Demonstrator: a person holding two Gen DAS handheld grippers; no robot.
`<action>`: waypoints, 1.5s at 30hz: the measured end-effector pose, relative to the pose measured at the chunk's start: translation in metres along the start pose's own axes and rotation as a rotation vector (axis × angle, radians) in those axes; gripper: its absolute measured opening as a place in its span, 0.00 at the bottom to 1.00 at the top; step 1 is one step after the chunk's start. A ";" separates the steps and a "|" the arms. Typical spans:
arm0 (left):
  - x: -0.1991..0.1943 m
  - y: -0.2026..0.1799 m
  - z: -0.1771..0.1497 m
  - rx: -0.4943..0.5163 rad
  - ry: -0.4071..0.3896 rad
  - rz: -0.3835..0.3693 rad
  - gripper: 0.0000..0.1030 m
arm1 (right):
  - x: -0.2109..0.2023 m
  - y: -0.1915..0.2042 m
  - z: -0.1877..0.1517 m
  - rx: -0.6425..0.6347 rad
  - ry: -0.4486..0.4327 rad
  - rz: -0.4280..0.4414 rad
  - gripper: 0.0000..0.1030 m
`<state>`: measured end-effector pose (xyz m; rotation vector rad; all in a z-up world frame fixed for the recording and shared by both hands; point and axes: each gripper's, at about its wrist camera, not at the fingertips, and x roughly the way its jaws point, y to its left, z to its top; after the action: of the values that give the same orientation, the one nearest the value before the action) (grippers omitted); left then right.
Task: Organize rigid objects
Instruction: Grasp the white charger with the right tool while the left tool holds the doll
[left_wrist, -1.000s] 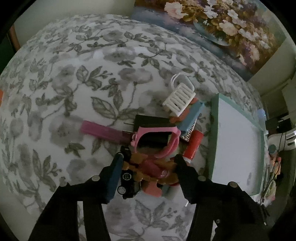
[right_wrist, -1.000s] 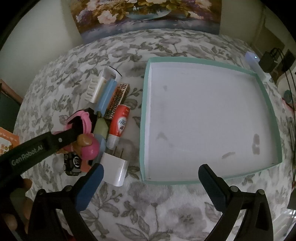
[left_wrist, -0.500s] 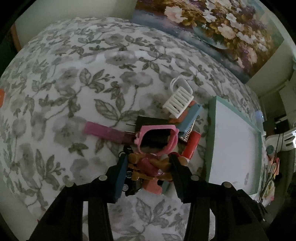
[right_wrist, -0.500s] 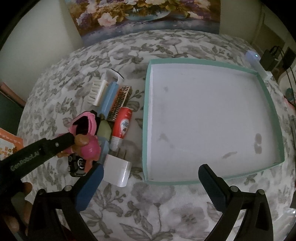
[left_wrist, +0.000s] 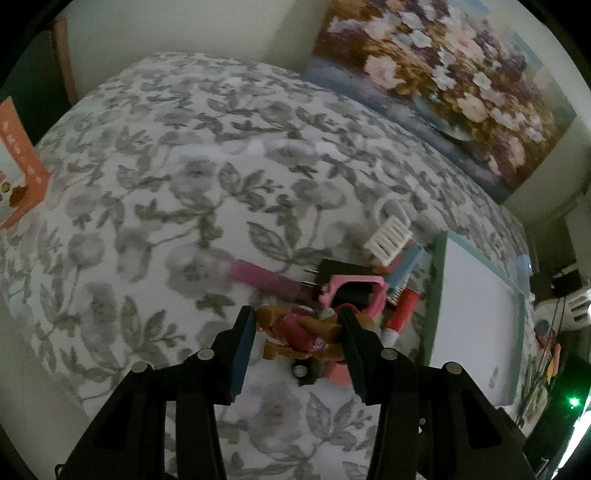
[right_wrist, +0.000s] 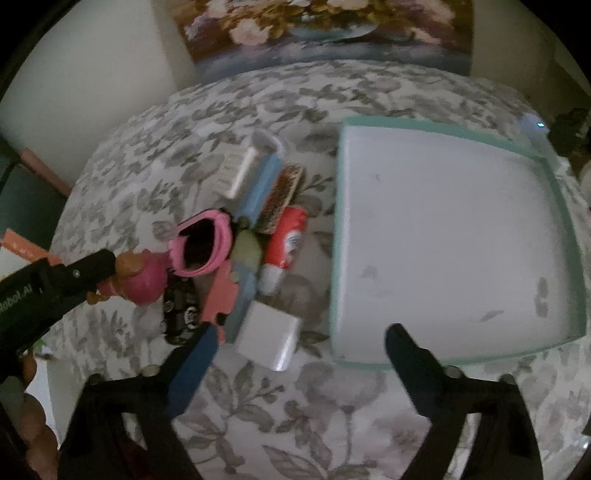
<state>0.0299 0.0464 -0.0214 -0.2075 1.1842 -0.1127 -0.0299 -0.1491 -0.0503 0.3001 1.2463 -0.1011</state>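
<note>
Right gripper (right_wrist: 299, 354) hangs over the floral tabletop (right_wrist: 332, 424), jaws wide and closing, nothing held between them. Teal tray (right_wrist: 569, 236) with white floor lies ahead and right of it, its near rim between the fingers. White charger block (right_wrist: 269, 341) sits just ahead of the left finger. Beyond that, a pile: red tube (right_wrist: 286, 245), blue bar (right_wrist: 258, 192), white comb (right_wrist: 236, 171), pink frame (right_wrist: 218, 240), black toy car (right_wrist: 181, 314). Far left, left gripper (right_wrist: 99, 271) clamps a pink doll (right_wrist: 142, 277).
</note>
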 end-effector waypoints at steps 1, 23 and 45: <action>-0.001 0.003 0.000 -0.007 -0.001 0.000 0.46 | 0.002 0.002 -0.001 -0.006 0.006 0.007 0.83; 0.005 0.004 -0.003 -0.037 0.039 -0.008 0.46 | 0.049 0.030 -0.005 -0.080 0.084 -0.011 0.54; 0.012 0.004 -0.002 -0.009 0.067 0.005 0.46 | 0.059 0.040 -0.012 -0.153 0.119 -0.114 0.44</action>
<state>0.0324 0.0481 -0.0338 -0.2101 1.2519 -0.1109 -0.0123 -0.1023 -0.1026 0.1038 1.3810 -0.0865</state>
